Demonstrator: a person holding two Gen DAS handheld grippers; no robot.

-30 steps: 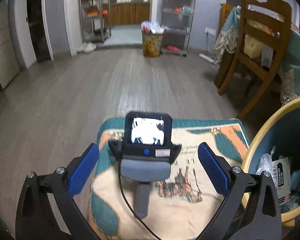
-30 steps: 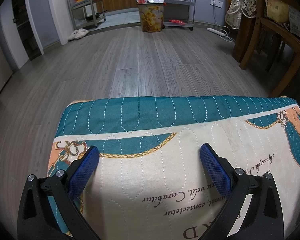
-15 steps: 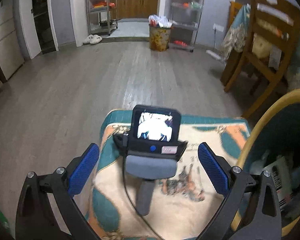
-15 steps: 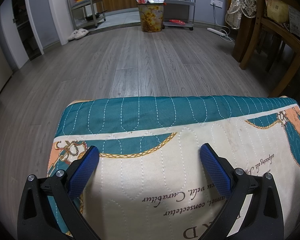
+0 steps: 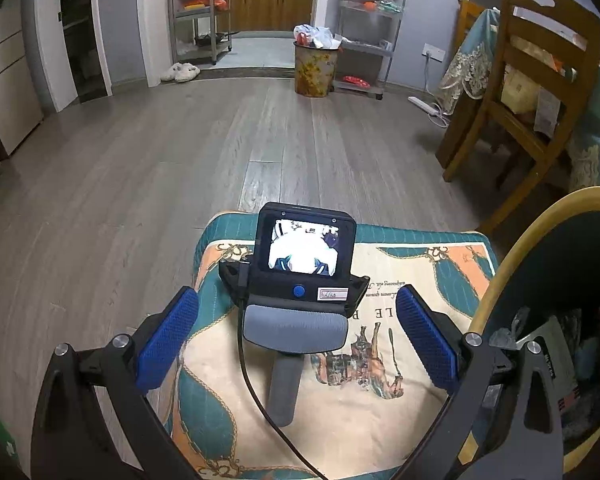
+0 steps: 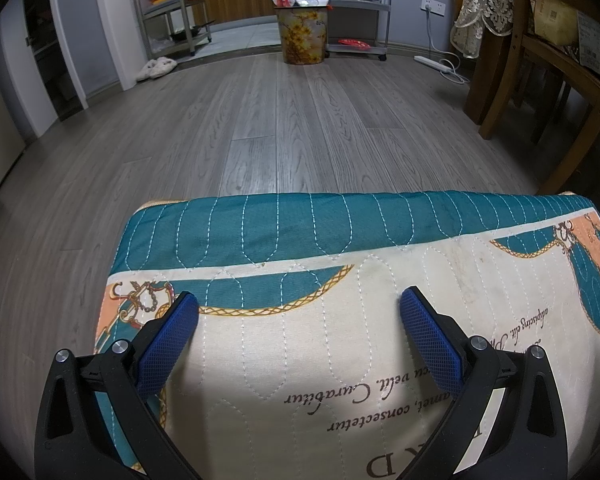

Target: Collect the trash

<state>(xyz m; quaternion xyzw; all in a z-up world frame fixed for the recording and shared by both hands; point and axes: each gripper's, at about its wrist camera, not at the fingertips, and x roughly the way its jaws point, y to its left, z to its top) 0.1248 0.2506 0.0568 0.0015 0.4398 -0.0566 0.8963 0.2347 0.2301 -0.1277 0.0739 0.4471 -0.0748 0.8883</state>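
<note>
Left gripper (image 5: pixel 296 332): blue-padded fingers spread wide, nothing between them, held above the cushion
Right gripper (image 6: pixel 298 334): fingers equally wide apart, empty, low over the cushion; in the left wrist view it is the device (image 5: pixel 300 300) lying on the cushion, grey handle toward the camera, small lit screen facing back, black cable trailing off the bottom edge
Cushion (image 6: pixel 340 360): quilted, cream centre with teal and peach border and printed lettering; near edge cut off in both views
Nearby bin (image 5: pixel 512 248): yellow rim, dark inside, just right of the cushion, half out of frame
Trash (image 5: pixel 548 352): paper and crinkled plastic inside that bin, partly hidden by the left gripper's right finger, dim and hard to identify
Floor (image 6: pixel 300 120): grey wood planks, bare between cushion and far wall
Wooden chair (image 5: pixel 540 80): right, beside a table draped in lace-edged cloth
Far bin (image 6: pixel 302 36): floral, overfilled with plastic bags
Beyond: metal shelving, slippers (image 6: pixel 156 68) by the doorway, power strip (image 6: pixel 436 64) on the floor
</note>
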